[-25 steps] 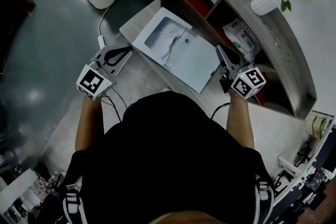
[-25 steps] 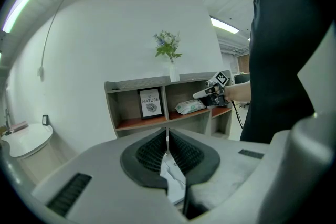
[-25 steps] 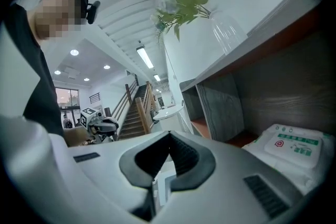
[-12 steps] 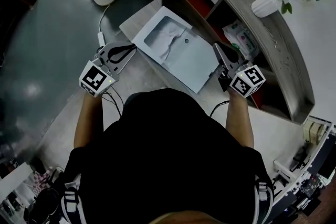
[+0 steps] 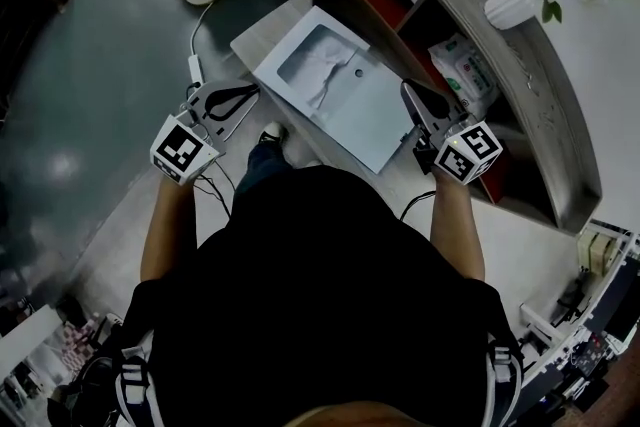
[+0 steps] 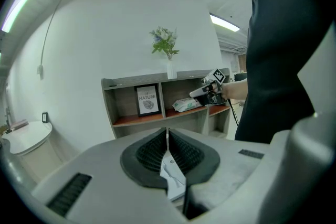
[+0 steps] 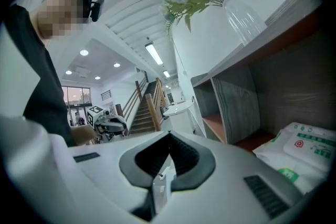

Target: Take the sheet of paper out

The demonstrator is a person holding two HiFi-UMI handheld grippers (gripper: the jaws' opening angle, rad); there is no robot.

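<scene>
Found the sheet of paper (image 5: 318, 65) lying in the sunken tray of a white printer (image 5: 375, 120), apparently creased, though too small to be sure; saw the printer standing askew on the grey counter (image 5: 260, 35), covering most of it up to the far left corner; noted the left gripper (image 5: 248, 93) just off the counter's left edge, tips turned toward the printer, jaws pressed together on nothing; noted the right gripper (image 5: 410, 93) over the printer's right corner, beside the shelf unit (image 5: 545, 115), jaws likewise closed and empty; found both apart from the sheet; saw a pack of wipes (image 5: 458, 67) on a lower shelf, a white vase (image 5: 508, 5) of flowers on the unit's top.
</scene>
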